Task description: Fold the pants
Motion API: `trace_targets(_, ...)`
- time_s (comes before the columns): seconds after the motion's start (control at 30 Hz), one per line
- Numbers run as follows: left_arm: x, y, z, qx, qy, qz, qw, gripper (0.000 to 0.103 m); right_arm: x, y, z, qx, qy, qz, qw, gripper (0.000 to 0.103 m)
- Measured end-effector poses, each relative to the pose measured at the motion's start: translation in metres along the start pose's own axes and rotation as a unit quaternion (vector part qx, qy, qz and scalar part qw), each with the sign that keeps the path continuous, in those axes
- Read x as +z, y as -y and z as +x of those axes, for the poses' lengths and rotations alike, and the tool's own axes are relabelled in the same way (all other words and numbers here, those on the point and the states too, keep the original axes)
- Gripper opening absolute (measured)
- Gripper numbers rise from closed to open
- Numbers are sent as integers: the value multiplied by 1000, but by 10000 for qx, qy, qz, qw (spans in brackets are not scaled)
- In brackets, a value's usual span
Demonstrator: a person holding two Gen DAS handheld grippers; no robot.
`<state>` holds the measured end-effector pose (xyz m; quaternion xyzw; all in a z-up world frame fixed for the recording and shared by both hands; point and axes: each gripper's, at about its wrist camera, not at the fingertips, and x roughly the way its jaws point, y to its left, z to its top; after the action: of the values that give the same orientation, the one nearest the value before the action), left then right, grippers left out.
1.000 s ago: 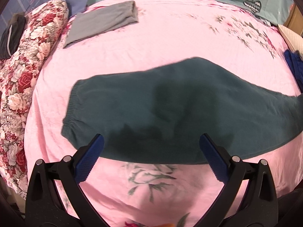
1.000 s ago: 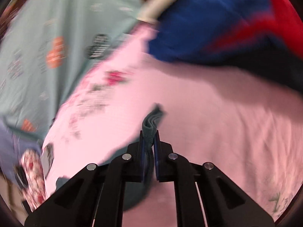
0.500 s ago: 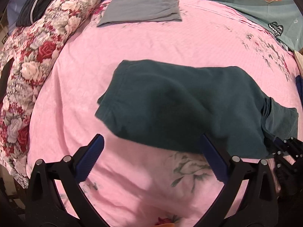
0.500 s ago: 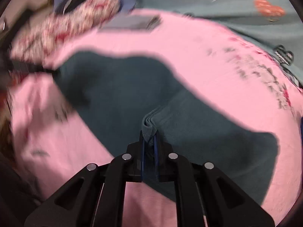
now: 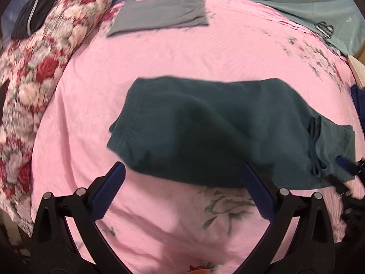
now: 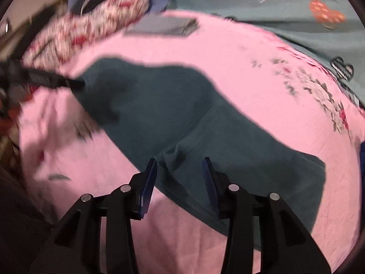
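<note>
The right gripper point(image 6: 180, 171) hangs over the near edge of the dark teal pants point(image 6: 182, 118), its jaws opening; the folded-over leg ends lie under the gap between the blue pads, but the pads no longer press on the cloth. The left gripper point(image 5: 182, 178) hovers with its jaws spread wide and nothing between them, just near of the waistband end of the pants point(image 5: 216, 132). In the left wrist view the right gripper's tip point(image 5: 346, 169) shows at the far right, beside the leg cuffs that rest on top of the lower layer.

The pants lie on the pink floral bedspread point(image 5: 205, 52), doubled over once, so the fold appears to be at the release stage. To do this well, the right gripper should let the cuffs drop flat before it draws away, lifting clear rather than dragging, since a snagged pad would likely pull the top layer askew. The edges look only roughly matched, so a smoothing pass seems worthwhile next.

Farther off lie folded grey pants point(image 5: 159, 13) at the far side, and a rose-patterned quilt point(image 5: 45, 64) along the left.
</note>
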<state>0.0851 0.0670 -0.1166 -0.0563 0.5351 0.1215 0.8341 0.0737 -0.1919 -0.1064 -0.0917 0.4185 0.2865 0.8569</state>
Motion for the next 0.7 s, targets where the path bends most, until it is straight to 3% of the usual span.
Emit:
trace_targets(0.1,12,34,-10,-371,176,355,9985,101,-5,49,-24,-188,193,936,9952,42)
trace_targets(0.2,21,86,-21,-1031,355,797,9908,101,-15,107,-34,-153,242,1920,9810,24)
trace_targets(0.3,22,151,-28,-1862,440,1251,9735,99,-19,146,-35,-224,363,2377,9704,19)
trace_targets(0.37,19,182,-27,-2151,438,1554,9632,88,-15,155,-26,-117,380,2453,9686,19)
trace_targets(0.4,16,195,-24,-2218,424,1697,9593,85,-16,161,-17,-67,342,2489,9679,19)
trace_targets(0.47,10,212,-4,-2126,164,1802,9602,70,-24,173,10,-37,-32,2548,9670,19)
trace_targets(0.5,5,214,9,-2119,-55,1765,9612,67,-30,177,18,-51,-89,2548,9669,12)
trace_targets(0.57,-6,215,41,-1962,-634,1734,9630,56,-26,178,22,-68,-121,2560,9666,12)
trace_targets(0.7,-17,219,39,-1821,-344,2028,9615,58,-10,160,-9,8,353,2344,9715,16)
